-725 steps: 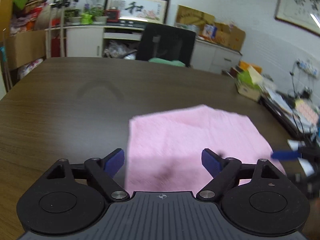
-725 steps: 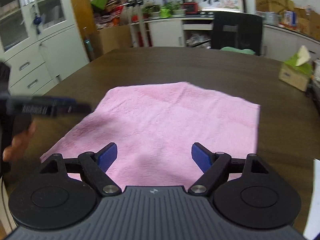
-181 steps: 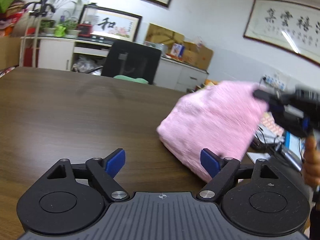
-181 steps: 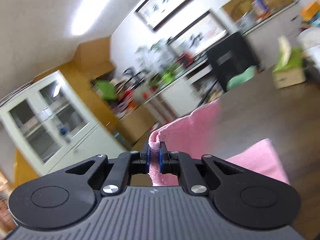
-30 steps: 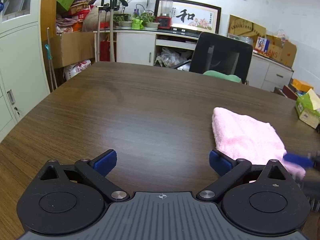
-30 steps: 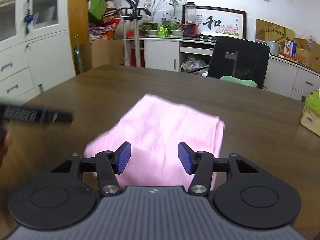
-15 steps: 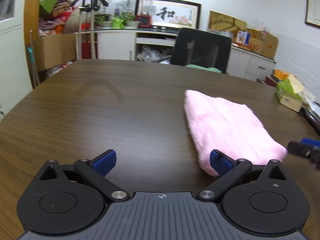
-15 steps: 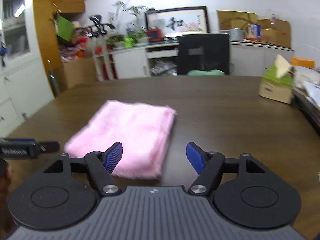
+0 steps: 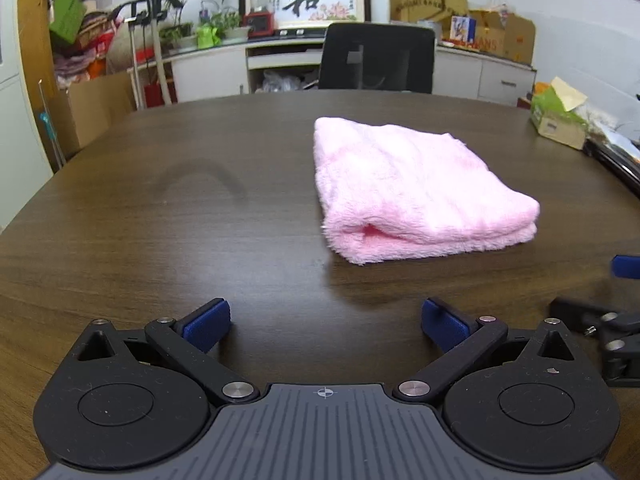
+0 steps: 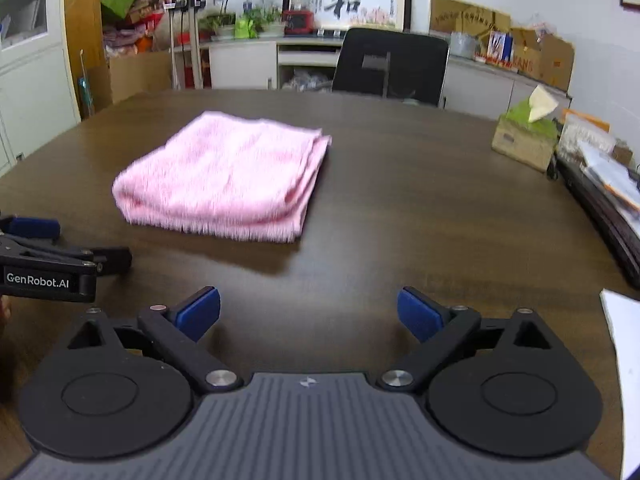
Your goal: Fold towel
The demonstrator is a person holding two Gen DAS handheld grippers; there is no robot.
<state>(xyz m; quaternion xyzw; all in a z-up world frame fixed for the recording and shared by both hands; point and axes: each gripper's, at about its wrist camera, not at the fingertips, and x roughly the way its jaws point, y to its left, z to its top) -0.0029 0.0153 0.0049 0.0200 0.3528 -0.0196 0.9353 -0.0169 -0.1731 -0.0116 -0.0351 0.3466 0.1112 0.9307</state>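
One folded pink towel (image 9: 416, 188) lies on the worktop (image 9: 160, 220), long axis toward 11 o'clock. Left tongs (image 9: 325, 322) wide, empty; right tongs (image 10: 309, 314) opening, empty.

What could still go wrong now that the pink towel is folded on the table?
The towel lies folded, clear of both grippers. Its layers look uneven at the near edge, so the fold may loosen if bumped. The right gripper is opening with nothing between its jaws, and the left gripper is open beside it; the two sit close together, so they might knock each other. A careless sweep could also drag the towel across the table.
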